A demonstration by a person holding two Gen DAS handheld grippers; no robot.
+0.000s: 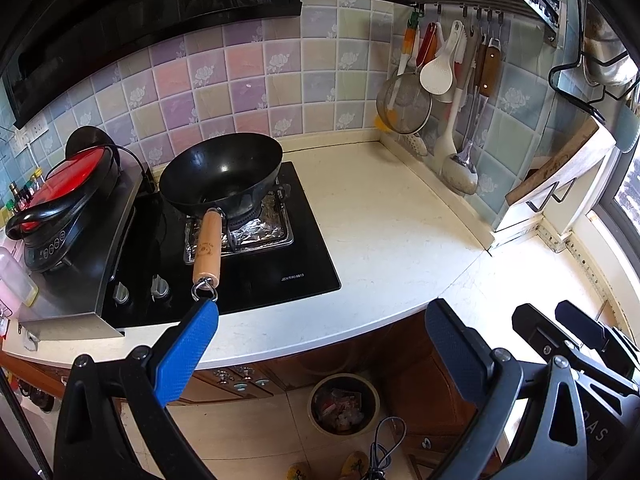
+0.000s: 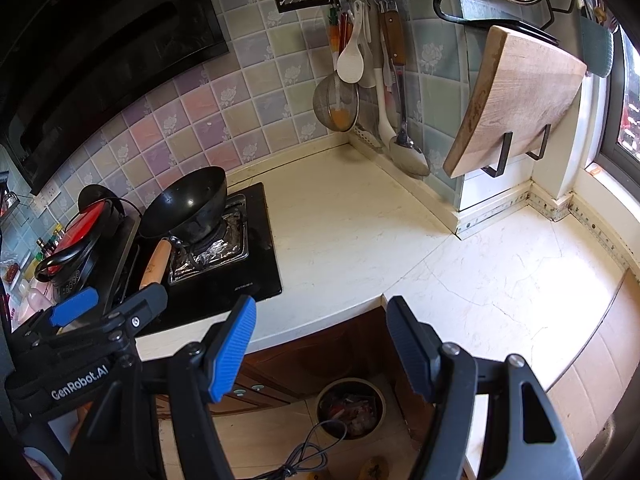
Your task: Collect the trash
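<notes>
A round trash bin [image 1: 344, 403] stands on the floor below the counter, with crumpled wrappers inside; it also shows in the right wrist view as the bin [image 2: 351, 407]. My left gripper [image 1: 320, 320] hangs open over the counter's front edge, nothing between its blue-padded fingers. My right gripper [image 2: 320, 316] is open too, empty, above the same edge. In the left wrist view the right gripper [image 1: 560, 320] appears at the right. In the right wrist view the left gripper [image 2: 116, 300] appears at the left. No loose trash shows on the white counter [image 1: 380, 232].
A black wok [image 1: 220, 172] with a wooden handle sits on the gas hob [image 1: 256, 264]. An electric cooker [image 1: 64, 208] stands left of it. Utensils [image 1: 448, 92] hang on the wall rack. A wooden cutting board [image 2: 516, 104] rests in a holder. A cable [image 2: 308, 456] lies on the floor.
</notes>
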